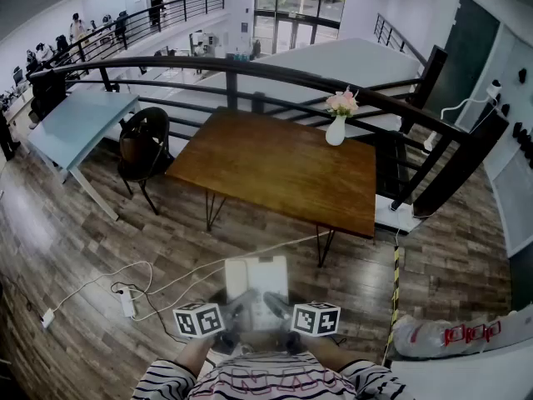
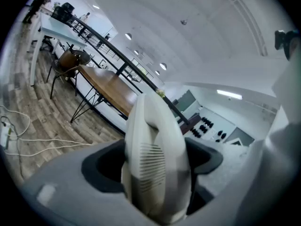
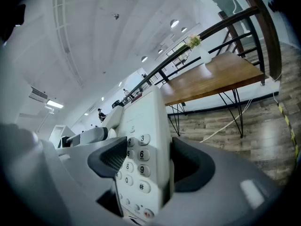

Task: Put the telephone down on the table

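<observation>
A white desk telephone (image 1: 256, 283) hangs in front of my chest, above the wooden floor, held between both grippers. My left gripper (image 1: 226, 317) is shut on its handset side; in the left gripper view the pale handset (image 2: 155, 145) fills the gap between the dark pads (image 2: 101, 166). My right gripper (image 1: 288, 313) is shut on the keypad side, where number keys (image 3: 141, 154) show between its pads (image 3: 110, 157). The brown wooden table (image 1: 283, 169) stands ahead, well apart from the telephone.
A white vase of pink flowers (image 1: 337, 119) stands at the table's far right corner. A dark chair (image 1: 143, 148) and a light blue table (image 1: 79, 119) are to the left. A black railing (image 1: 250, 72) runs behind. Cables and a power strip (image 1: 127, 302) lie on the floor.
</observation>
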Demonstrator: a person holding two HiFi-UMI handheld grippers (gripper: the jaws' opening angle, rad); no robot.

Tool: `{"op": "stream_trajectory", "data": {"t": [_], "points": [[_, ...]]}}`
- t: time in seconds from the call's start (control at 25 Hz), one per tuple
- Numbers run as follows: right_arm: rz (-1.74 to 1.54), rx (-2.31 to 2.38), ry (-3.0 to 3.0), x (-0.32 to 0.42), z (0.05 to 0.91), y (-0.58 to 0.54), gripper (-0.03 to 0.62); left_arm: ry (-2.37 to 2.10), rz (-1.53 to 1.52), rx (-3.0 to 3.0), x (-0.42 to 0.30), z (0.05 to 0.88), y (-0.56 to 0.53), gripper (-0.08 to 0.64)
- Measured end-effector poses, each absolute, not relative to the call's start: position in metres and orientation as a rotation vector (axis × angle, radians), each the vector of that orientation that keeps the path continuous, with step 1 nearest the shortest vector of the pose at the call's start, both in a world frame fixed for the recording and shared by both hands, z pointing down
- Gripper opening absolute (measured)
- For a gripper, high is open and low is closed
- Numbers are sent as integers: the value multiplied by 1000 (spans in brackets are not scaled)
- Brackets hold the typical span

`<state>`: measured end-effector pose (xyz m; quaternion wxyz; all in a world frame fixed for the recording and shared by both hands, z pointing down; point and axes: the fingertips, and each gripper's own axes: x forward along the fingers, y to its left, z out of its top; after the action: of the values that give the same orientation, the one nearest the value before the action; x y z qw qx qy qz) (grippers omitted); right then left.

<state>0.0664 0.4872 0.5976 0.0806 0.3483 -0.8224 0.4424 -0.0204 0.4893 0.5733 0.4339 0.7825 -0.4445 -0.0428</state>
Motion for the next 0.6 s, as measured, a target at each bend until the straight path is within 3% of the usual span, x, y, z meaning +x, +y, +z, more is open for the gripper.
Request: {"op": "stream_trajectory", "data": {"t": [0.6], "points": [[1287,1111,-2469,47,590,455,299,-1082,-140,1954,-41,570,458,394]]}}
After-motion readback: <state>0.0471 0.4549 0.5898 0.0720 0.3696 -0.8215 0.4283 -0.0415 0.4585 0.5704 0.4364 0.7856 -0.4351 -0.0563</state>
